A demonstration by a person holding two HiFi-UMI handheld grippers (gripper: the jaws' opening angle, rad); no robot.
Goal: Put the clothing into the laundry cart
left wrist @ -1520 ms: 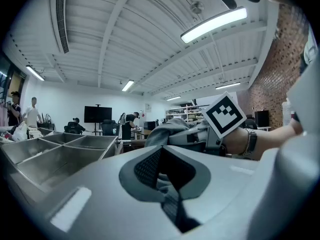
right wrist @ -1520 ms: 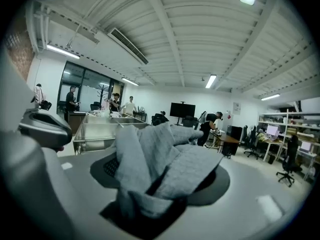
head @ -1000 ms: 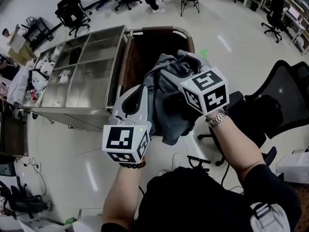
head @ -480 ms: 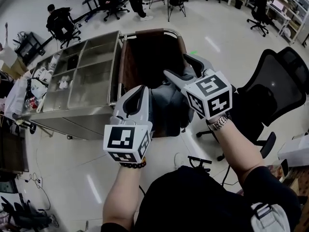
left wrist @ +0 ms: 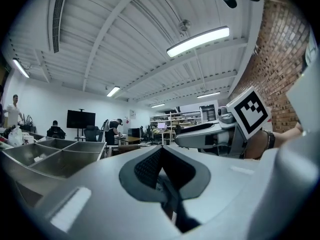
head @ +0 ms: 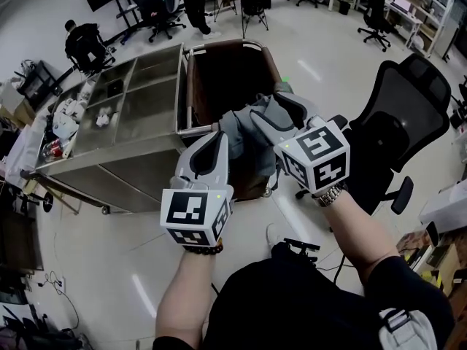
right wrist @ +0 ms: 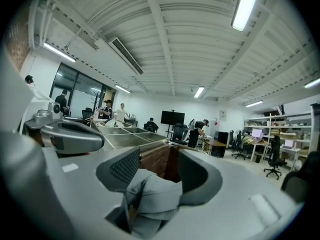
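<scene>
A grey garment (head: 239, 133) hangs bunched between my two grippers, over the near end of the brown laundry cart (head: 188, 86). My right gripper (head: 273, 114) has a fold of the grey garment (right wrist: 152, 194) between its pads, and its jaws are closing on it. The cart's brown wall (right wrist: 155, 160) shows just beyond those jaws. My left gripper (head: 217, 140) stands at the garment's left side. In the left gripper view its jaws (left wrist: 161, 151) meet at the tips, with a thin dark strip of cloth (left wrist: 172, 201) pinched lower down. The cart's inside is dark and looks hollow.
A steel trolley with several open compartments (head: 124, 115) stands against the cart's left side. A black office chair (head: 398, 119) is close on the right. People sit and stand at desks at the far end of the room (head: 84, 42). Pale floor surrounds the cart.
Both grippers have come down and nearer to the cart's near end with the garment. The cloth bundle looks smaller and hangs lower. The right jaws have narrowed.
</scene>
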